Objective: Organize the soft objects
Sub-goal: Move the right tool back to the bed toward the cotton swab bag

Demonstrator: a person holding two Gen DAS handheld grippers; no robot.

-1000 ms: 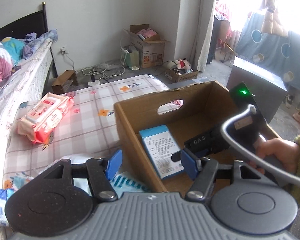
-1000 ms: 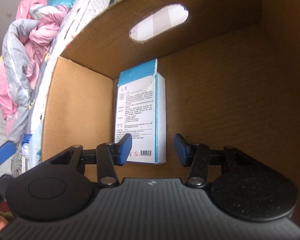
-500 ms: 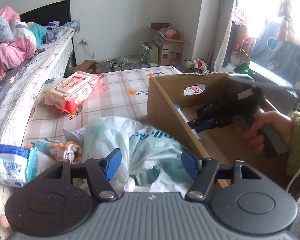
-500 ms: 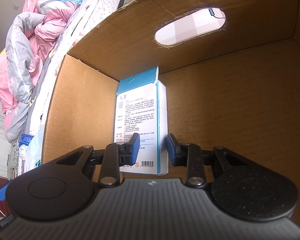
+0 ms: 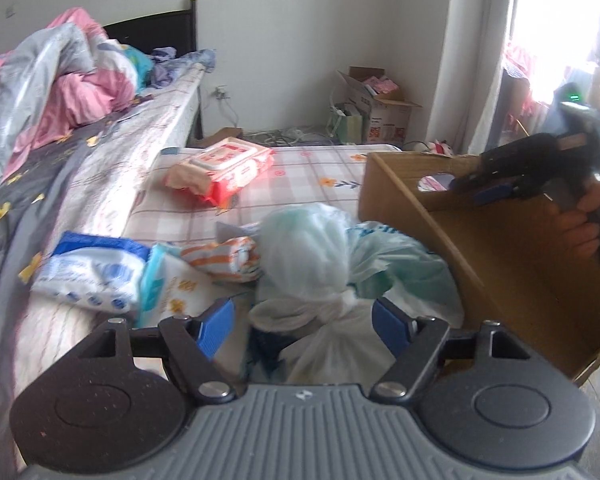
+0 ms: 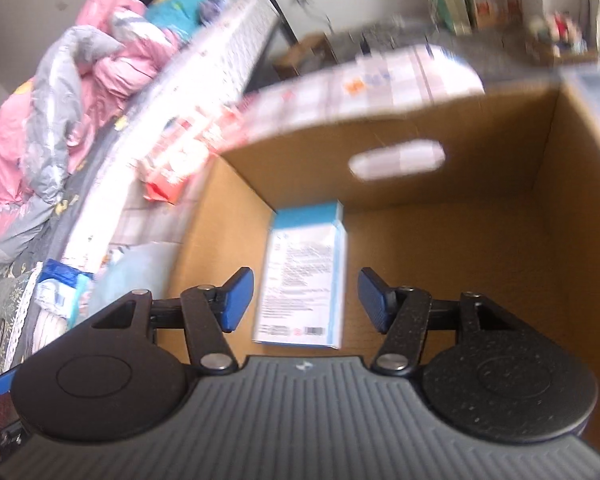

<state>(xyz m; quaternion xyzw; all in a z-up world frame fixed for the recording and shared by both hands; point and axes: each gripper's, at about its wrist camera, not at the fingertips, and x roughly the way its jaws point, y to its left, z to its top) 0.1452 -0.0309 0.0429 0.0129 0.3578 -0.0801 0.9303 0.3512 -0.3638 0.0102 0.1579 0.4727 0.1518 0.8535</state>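
A cardboard box point(image 6: 452, 264) is sitting open-topped on the checked sheet point(image 5: 300, 168), and a blue-and-white carton point(image 6: 304, 276) is lying flat on its floor against the left wall, below an oval handle hole. The right gripper point(image 6: 306, 300) is hanging over that carton with its jaws opening, the blue pads clear of it on both sides and gripping nothing. From the other camera a hand point(image 5: 584, 224) is showing around its grip above the box. The left gripper point(image 5: 304, 320) is pointing down at a knotted plastic bag point(image 5: 324, 264) lying just beside the box's outer wall; its jaws are opening too, with the bag's knot sitting between the pads but untouched. Left of the bag, an orange striped cloth point(image 5: 228, 256) and two packs of wipes point(image 5: 96, 272) are lying bunched together, and a red pack of wipes point(image 5: 224, 168) is resting further back on the sheet. A pink and grey quilt point(image 5: 56, 92) is lying heaped on the bed alongside, and an open carton of goods point(image 5: 380, 108) is standing on the floor by the far wall.
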